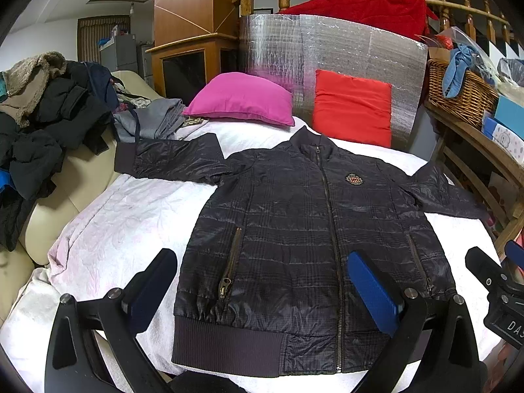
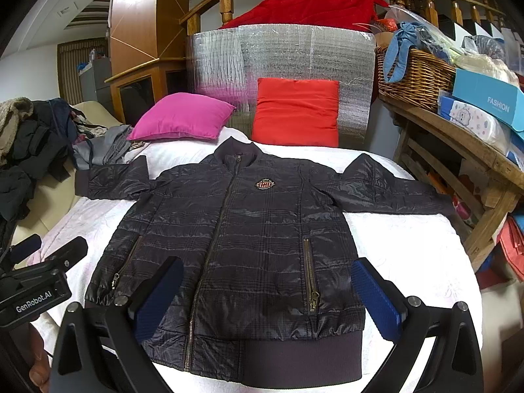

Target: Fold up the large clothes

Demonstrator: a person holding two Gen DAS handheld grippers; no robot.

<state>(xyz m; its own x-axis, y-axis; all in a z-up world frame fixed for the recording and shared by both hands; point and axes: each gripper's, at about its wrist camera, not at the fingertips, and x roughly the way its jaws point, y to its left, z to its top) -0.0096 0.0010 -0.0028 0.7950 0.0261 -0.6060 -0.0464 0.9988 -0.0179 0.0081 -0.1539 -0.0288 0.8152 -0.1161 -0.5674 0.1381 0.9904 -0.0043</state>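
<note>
Cluttered room: clothes pile far left, white bed centre, wicker basket right. Dark jacket spread flat, zipped, sleeves out. Left tongs wide open, empty, above hem. Right tongs likewise agape, holding nothing. Probably best: pinch left cuff first, fold sleeve across chest, keep fabric smooth.

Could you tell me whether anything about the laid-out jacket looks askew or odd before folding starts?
Nothing much stands out: the dark quilted jacket lies flat, zipped, front up on the white bedspread, sleeves spread. Both grippers hang open, touching nothing.
</note>
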